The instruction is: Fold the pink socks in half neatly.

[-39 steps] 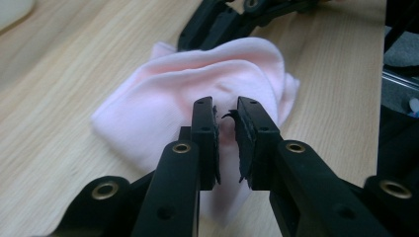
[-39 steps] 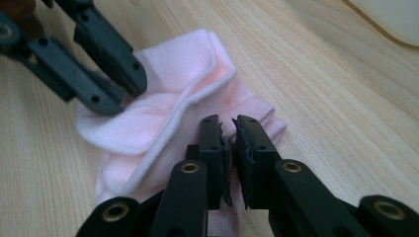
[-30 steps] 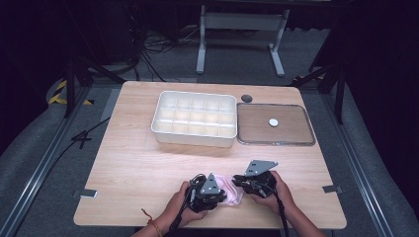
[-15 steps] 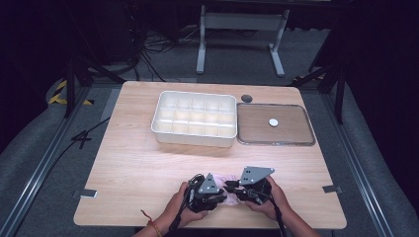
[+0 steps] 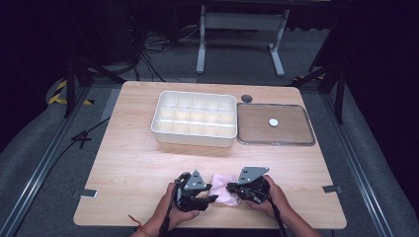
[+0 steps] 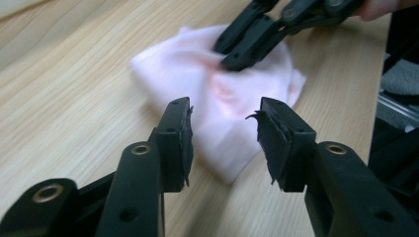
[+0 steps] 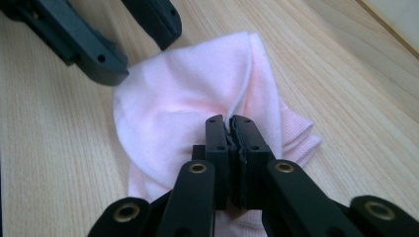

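Observation:
A crumpled pink cloth (image 5: 223,194) lies on the wooden table near its front edge, between my two grippers. My right gripper (image 7: 230,126) is shut on a raised fold of the cloth (image 7: 168,113), and its jaws have just closed further on it. In the high view that gripper (image 5: 232,189) sits at the cloth's right side. My left gripper (image 6: 225,128) stands open just short of the cloth (image 6: 217,98); its jaws have just been opening and nothing is pinched between them. From above, the left gripper (image 5: 211,193) is at the cloth's left edge.
A white tray (image 5: 192,140) with several empty compartments stands at the table's middle back. To its right lies a flat clear tray (image 5: 276,143) holding a small white disc (image 5: 273,122). A dark round cap (image 5: 246,98) sits behind them.
My left gripper has let go of the cloth, opened and drawn back to the left. The right gripper has edged left and stays on the cloth.

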A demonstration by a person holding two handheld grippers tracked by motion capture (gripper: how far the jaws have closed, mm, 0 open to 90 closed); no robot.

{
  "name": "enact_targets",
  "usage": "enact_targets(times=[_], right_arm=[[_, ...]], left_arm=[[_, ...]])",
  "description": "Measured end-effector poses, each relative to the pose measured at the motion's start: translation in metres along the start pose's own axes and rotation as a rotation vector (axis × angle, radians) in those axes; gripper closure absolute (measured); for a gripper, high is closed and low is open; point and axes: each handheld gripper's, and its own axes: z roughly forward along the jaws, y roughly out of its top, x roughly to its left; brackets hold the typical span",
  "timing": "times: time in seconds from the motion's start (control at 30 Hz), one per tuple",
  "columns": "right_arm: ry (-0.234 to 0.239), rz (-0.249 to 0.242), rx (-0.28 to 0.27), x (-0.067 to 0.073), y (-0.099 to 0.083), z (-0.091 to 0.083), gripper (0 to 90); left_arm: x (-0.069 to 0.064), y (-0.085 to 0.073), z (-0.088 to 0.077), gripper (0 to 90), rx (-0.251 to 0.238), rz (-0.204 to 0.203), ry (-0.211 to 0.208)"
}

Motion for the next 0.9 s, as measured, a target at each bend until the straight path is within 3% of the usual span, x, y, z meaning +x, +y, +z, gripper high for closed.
enact_targets(times=[0.13, 0.17, 0.33, 0.47, 0.57, 0.7, 0.77, 0.9], right_arm=[[-0.005, 0.002, -0.002, 0.001, 0.000, 0.000, 86.5], [-0.007, 0.000, -0.002, 0.001, 0.000, 0.000, 86.5], [-0.018, -0.010, -0.011, 0.002, 0.000, 0.000, 85.6], [-0.042, -0.019, -0.029, 0.002, 0.002, -0.002, 83.1], [-0.064, -0.020, -0.068, 0.003, 0.005, -0.010, 81.7], [-0.030, 0.000, -0.130, 0.007, 0.011, -0.019, 81.1], [-0.011, -0.021, -0.117, 0.013, 0.014, -0.017, 83.4], [0.002, -0.078, -0.039, 0.019, 0.012, -0.007, 88.6]], left_arm=[[0.007, -0.003, 0.006, 50.8, 0.015, -0.046, 0.008], [0.008, -0.003, 0.007, 49.2, 0.029, -0.046, 0.015], [0.009, -0.002, 0.013, 41.6, 0.007, -0.049, 0.046], [0.009, -0.001, 0.014, 41.6, 0.012, -0.010, 0.066], [0.008, -0.001, 0.015, 41.3, 0.016, -0.008, 0.075], [0.008, -0.001, 0.015, 41.4, 0.016, -0.001, 0.076], [0.008, -0.001, 0.015, 41.4, 0.012, 0.001, 0.078], [0.007, -0.001, 0.015, 41.5, 0.013, -0.002, 0.078]])
